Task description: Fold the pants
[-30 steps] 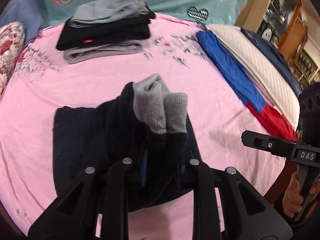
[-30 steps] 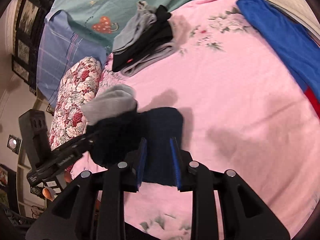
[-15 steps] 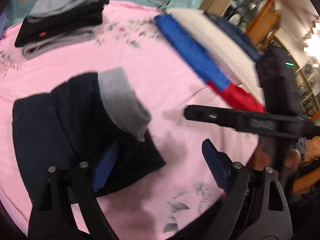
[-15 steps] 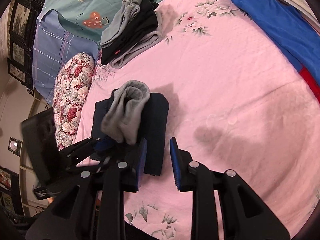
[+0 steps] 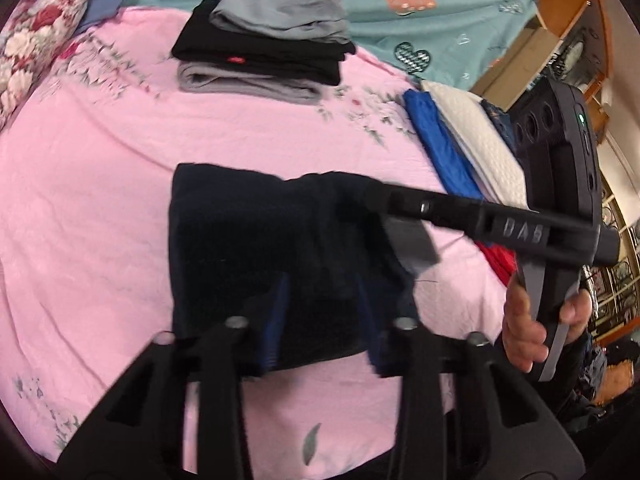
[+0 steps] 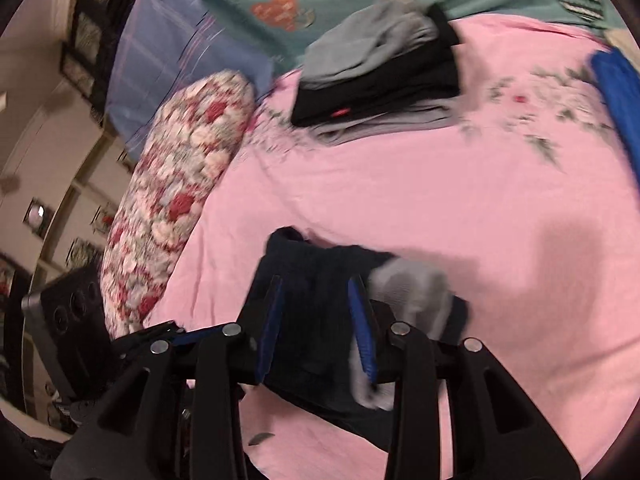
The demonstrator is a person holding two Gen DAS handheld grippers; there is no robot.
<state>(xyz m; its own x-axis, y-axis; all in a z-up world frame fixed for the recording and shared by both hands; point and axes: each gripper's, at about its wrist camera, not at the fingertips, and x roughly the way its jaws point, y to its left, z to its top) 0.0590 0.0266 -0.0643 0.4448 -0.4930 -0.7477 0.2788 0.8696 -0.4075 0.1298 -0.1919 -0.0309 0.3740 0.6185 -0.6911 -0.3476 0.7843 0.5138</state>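
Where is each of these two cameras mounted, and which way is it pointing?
Left wrist view: sits on the left hand-held gripper, looking forward over the dark folded pants on the pink bedsheet; the right hand shows at the right edge.
Right wrist view: sits on the right hand-held gripper, looking across the same pants toward a floral pillow; the other gripper's dark body shows lower left.
Both share the pants, the sheet and the stack of folded clothes.

Both wrist views low, close over pink bed (image 5: pixel 100 184), sharing dark pants (image 5: pixel 256 240), facing headboard-side pile (image 6: pixel 380 80)
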